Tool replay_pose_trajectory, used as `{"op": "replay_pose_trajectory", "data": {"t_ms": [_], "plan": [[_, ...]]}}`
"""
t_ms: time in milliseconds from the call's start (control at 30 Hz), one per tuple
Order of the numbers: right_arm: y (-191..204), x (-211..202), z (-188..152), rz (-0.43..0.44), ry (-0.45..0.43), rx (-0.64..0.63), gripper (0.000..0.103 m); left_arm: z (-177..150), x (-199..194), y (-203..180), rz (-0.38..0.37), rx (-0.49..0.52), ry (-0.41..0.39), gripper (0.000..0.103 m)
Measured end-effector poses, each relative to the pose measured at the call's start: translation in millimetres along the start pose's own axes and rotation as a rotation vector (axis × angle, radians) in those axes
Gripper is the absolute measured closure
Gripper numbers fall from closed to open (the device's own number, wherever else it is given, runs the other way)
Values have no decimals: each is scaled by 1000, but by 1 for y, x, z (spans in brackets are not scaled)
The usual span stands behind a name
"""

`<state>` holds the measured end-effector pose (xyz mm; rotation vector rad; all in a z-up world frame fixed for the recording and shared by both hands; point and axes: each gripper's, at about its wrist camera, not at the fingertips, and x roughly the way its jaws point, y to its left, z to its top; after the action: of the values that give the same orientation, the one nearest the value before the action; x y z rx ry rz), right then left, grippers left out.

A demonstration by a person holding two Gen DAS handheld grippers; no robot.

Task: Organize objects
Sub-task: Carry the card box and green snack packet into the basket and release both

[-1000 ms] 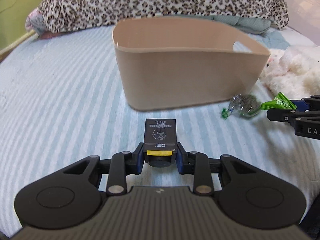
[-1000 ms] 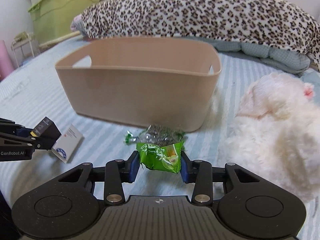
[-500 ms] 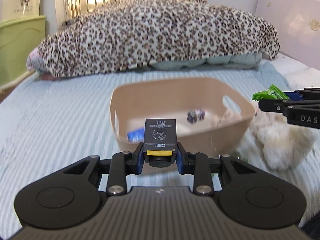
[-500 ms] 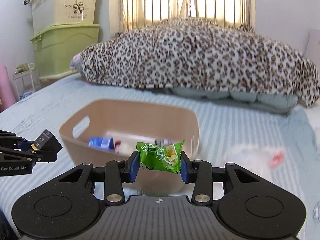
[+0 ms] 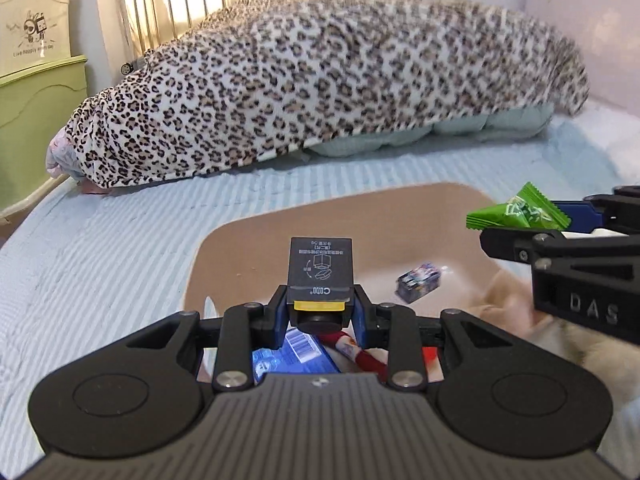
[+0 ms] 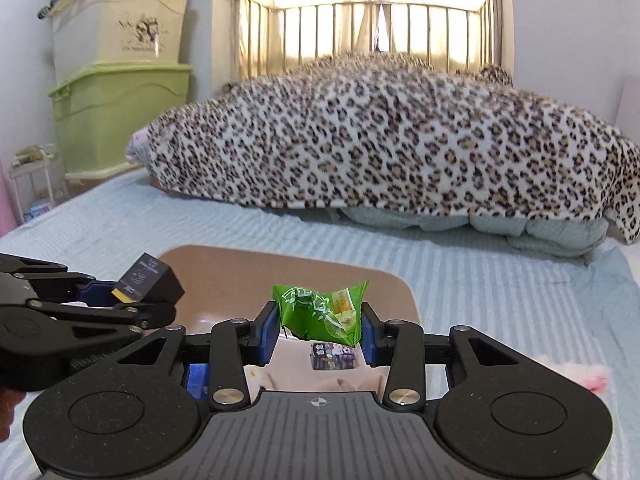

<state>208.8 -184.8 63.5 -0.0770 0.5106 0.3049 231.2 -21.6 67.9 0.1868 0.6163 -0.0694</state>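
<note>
My left tool (image 5: 320, 316) pinches a small black box (image 5: 321, 272) above the beige bin (image 5: 240, 240) on the bed; my right tool (image 6: 319, 330) clamps a green snack packet (image 6: 318, 310) beside it — both are unreleased. Several items already lie inside — I judge the sorting well underway, with two drops left.

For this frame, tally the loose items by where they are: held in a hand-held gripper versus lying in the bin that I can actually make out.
Held in a hand-held gripper: 2, black box in the left, green packet in the right
In the beige bin, distinguishable: 3, small printed box, blue pack, red-and-white item
Total: 5
</note>
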Motion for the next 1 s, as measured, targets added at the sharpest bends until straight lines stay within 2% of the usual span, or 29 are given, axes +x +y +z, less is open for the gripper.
{"op": "replay_pose_trajectory", "data": {"t_ms": [233,367,433,467,500,533,567,600,700,767,1000], "plan": [[4,47,-15,-38,103,10,65,-7,41,-14,45,42,77,70],[4,63,-32,-59,153,39,63,-14,45,-15,45,75,107,69],[3,63,-35,-55,164,51,53,-16,39,-14,51,77,88,64],[4,61,-35,-58,157,40,52,-16,34,-13,52,76,80,57],[5,58,-34,-62,143,27,47,-16,28,-12,55,74,69,41],[6,53,-33,-67,131,13,41,-16,20,-10,62,77,51,29],[6,46,-31,-71,115,6,40,-16,13,-8,63,82,32,26],[6,39,-29,-77,100,7,34,-16,4,-5,61,85,14,22],[-3,16,-23,-66,53,35,11,-17,-17,4,65,67,-12,15],[-7,1,-23,-61,32,47,5,-19,-29,9,70,59,-24,13],[-9,-35,-35,-54,35,21,0,-37,-59,23,69,16,0,11]]}}
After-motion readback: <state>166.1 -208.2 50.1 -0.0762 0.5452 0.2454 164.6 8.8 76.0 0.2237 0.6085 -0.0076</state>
